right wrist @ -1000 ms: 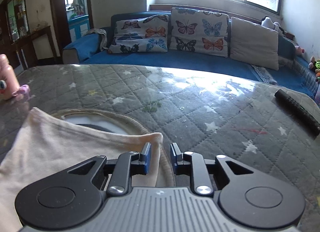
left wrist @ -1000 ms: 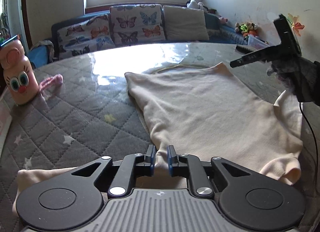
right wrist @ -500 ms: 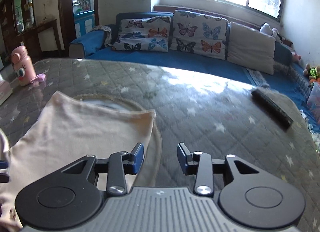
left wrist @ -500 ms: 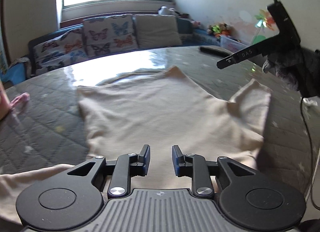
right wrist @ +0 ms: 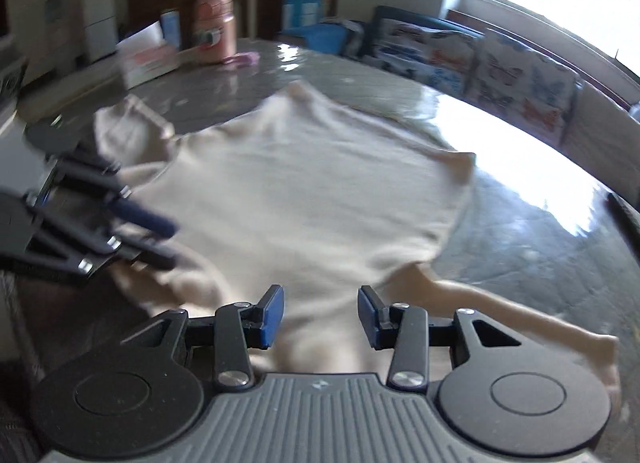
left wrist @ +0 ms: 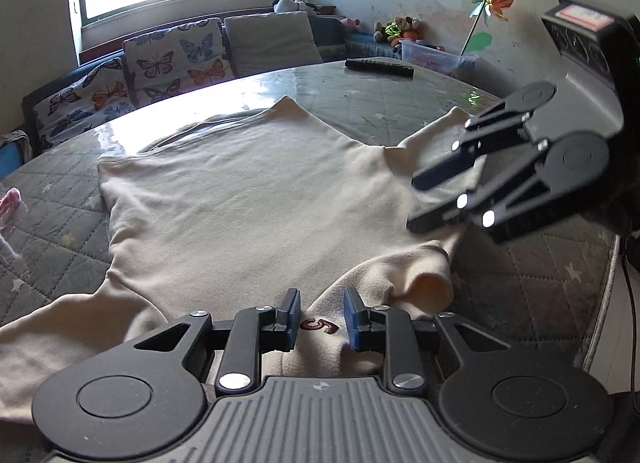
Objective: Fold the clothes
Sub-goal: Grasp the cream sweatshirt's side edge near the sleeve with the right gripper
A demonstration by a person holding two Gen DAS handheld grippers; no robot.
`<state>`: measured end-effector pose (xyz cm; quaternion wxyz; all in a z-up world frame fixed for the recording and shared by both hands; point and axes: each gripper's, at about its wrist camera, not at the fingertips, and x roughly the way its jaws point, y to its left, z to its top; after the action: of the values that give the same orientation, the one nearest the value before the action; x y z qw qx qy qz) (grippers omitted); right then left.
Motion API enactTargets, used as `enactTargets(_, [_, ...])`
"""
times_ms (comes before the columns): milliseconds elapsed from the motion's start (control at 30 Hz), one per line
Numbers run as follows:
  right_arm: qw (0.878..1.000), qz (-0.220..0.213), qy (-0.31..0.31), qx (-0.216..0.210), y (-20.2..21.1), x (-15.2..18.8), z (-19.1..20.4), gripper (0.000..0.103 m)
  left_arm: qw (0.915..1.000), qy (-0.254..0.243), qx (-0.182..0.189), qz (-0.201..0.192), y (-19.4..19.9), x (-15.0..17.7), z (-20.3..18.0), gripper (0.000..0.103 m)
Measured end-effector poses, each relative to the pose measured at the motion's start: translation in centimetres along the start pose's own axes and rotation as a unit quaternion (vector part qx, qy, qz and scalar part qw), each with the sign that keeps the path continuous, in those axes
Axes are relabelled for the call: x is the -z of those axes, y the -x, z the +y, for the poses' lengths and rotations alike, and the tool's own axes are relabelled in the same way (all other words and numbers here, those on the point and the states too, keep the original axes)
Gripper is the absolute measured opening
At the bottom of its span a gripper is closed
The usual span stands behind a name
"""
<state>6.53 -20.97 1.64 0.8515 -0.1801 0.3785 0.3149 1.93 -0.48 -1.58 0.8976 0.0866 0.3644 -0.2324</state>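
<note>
both my grippers are open and empty. the cream shirt (left wrist: 256, 199) lies flat on the quilted table (left wrist: 532, 287), its length running away from my left gripper (left wrist: 320, 317); my right gripper (right wrist: 320, 313) hovers nearer the right sleeve (left wrist: 436, 151).

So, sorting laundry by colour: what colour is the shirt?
Cream shirt, plain apart from a small brown mark; clearest in the left wrist view.

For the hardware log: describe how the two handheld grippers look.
The left gripper and right gripper match: black linkage arms with silver pivot screws, blue fingertip pads, round black discs either side of a grey ribbed body. A thin black cable hangs near the right one.
</note>
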Motion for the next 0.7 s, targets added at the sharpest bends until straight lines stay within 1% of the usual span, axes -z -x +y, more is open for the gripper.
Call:
enactTargets(100, [1.000,0.008,0.011,-0.023,-0.3,1.2,1.5,0.040,1.0000,-0.003,0.000,0.002,0.3,0.1,-0.1,0.026])
enactTargets(133, [1.000,0.008,0.019,-0.019,-0.1,1.5,1.8,0.041,1.0000,-0.004,0.001,0.003,0.5,0.1,-0.1,0.026])
enactTargets(200, [0.999,0.009,0.033,-0.013,0.4,1.9,2.3,0.040,0.9999,-0.008,-0.001,-0.009,0.9,-0.6,-0.1,0.026])
enactTargets(267, [0.999,0.011,0.030,-0.016,0.9,2.1,2.3,0.040,0.9998,-0.011,0.002,-0.015,0.7,-1.1,-0.5,0.026])
enactTargets(367, [1.000,0.009,0.011,-0.021,1.5,2.4,1.6,0.040,0.9997,-0.012,0.014,-0.016,-0.3,-1.6,-1.3,0.026])
enactTargets(433, [0.999,0.004,-0.019,-0.027,2.1,2.6,0.7,0.040,0.9995,-0.013,0.023,-0.016,-1.1,-2.0,-1.9,0.026])
enactTargets(500, [0.998,-0.001,-0.052,-0.024,2.8,2.9,-0.7,0.040,0.9993,-0.015,0.031,-0.017,-1.8,-2.4,-2.5,0.026])
enactTargets(533, [0.997,-0.003,-0.070,-0.016,3.1,3.2,-1.6,0.040,0.9991,-0.015,0.035,-0.017,-2.1,-2.6,-2.8,0.026])
enactTargets(600, [0.994,-0.009,-0.107,0.022,3.5,4.2,-4.0,0.040,0.9988,-0.016,0.043,-0.017,-2.8,-3.0,-3.4,0.026])
enactTargets(700, [0.983,-0.018,-0.163,0.078,4.1,5.6,-7.7,0.040,0.9981,-0.018,0.056,-0.018,-3.9,-3.6,-4.3,0.026])
